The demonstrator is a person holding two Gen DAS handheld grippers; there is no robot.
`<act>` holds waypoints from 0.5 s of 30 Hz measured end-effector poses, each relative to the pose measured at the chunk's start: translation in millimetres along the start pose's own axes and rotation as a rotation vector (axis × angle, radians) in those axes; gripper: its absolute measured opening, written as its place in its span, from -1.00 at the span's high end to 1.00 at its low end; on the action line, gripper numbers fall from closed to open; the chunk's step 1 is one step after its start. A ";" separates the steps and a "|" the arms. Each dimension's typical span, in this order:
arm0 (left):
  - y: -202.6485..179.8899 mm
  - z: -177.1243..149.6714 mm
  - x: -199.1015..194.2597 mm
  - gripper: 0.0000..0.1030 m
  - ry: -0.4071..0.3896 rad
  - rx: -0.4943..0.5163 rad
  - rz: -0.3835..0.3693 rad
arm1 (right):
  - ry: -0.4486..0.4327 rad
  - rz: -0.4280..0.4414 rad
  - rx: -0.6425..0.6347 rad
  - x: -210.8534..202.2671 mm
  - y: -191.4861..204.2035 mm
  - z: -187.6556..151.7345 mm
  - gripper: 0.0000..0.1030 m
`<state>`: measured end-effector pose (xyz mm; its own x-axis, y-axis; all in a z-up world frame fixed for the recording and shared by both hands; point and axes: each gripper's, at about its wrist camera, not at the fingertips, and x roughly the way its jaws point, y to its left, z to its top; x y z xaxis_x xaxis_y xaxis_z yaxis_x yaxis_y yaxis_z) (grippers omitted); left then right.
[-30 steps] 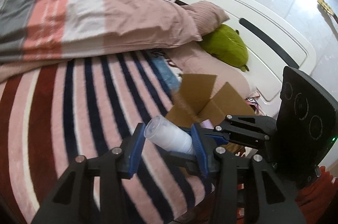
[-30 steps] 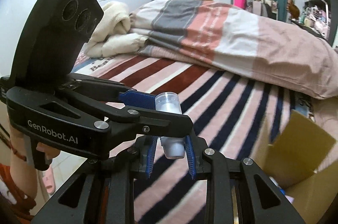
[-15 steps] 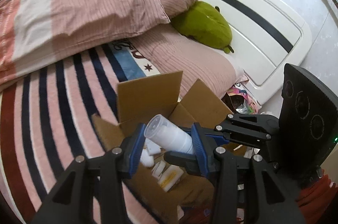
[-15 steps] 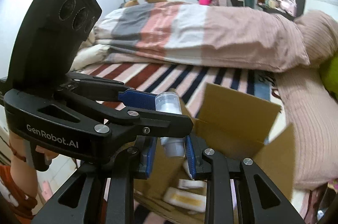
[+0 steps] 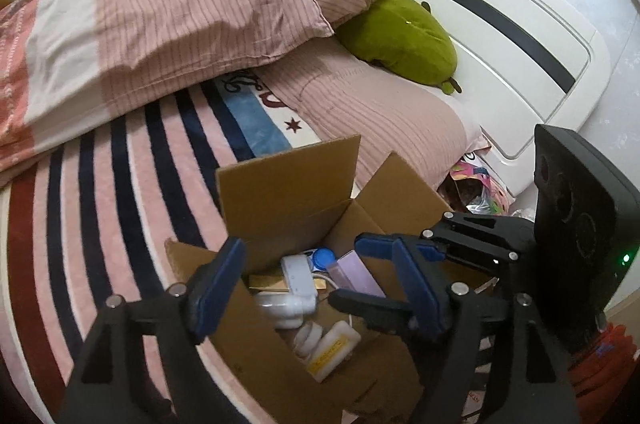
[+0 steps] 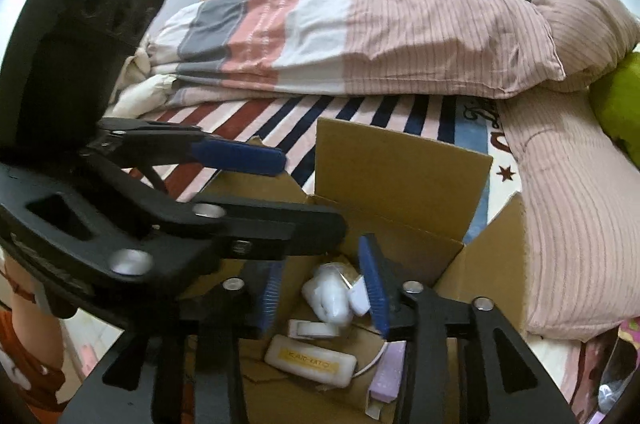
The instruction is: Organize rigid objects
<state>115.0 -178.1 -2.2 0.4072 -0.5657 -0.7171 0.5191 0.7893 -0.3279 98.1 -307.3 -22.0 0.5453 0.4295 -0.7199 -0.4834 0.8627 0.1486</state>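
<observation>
An open cardboard box [image 5: 288, 184] [image 6: 400, 176] stands on the striped blanket, right under both grippers. My left gripper [image 5: 316, 286] [image 6: 310, 194] is open, its jaws still opening, with nothing between the blue pads. My right gripper [image 6: 322, 290] [image 5: 360, 274] is also opening. The white bottle [image 6: 326, 294] [image 5: 280, 304] shows blurred in the gap between its pads, free of them, down among the box's contents. Also in the box are a yellow-labelled white bottle [image 5: 332, 348] [image 6: 310, 360], a lilac pack [image 5: 356, 274] [image 6: 390, 372], a white adapter [image 5: 298, 276] and a blue cap [image 5: 322, 258].
The box's flaps stand upright at the back and sides. A pink striped duvet [image 5: 180, 24] lies behind it, with a green plush toy [image 5: 400, 40] against the white headboard [image 5: 500, 24]. The bed's edge is just right of the box. An orange sleeve [image 5: 600, 364] shows low right.
Both grippers have opened and let go of the white bottle, which was held between them over the box. It now sits down inside the box.
</observation>
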 end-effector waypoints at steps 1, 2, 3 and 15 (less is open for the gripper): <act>0.1 -1.3 -3.9 -0.61 -0.010 0.000 0.017 | 0.000 0.001 0.002 0.4 -0.1 0.0 0.29; 0.0 -2.6 -8.7 -0.63 -0.025 0.002 0.037 | 0.000 0.000 0.003 0.1 -0.2 -0.2 0.29; 0.4 -4.4 -14.9 -0.64 -0.040 0.002 0.061 | -0.002 -0.001 0.003 -0.8 0.1 -0.2 0.28; 22.5 -46.4 -95.3 -0.82 -0.217 -0.079 0.288 | -0.089 0.006 -0.051 -24.7 22.9 -1.1 -0.49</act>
<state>53.1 -95.3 30.3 0.6825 -0.3484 -0.6425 0.3040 0.9347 -0.1840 72.8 -298.5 -1.6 0.6003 0.4583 -0.6554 -0.5194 0.8466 0.1163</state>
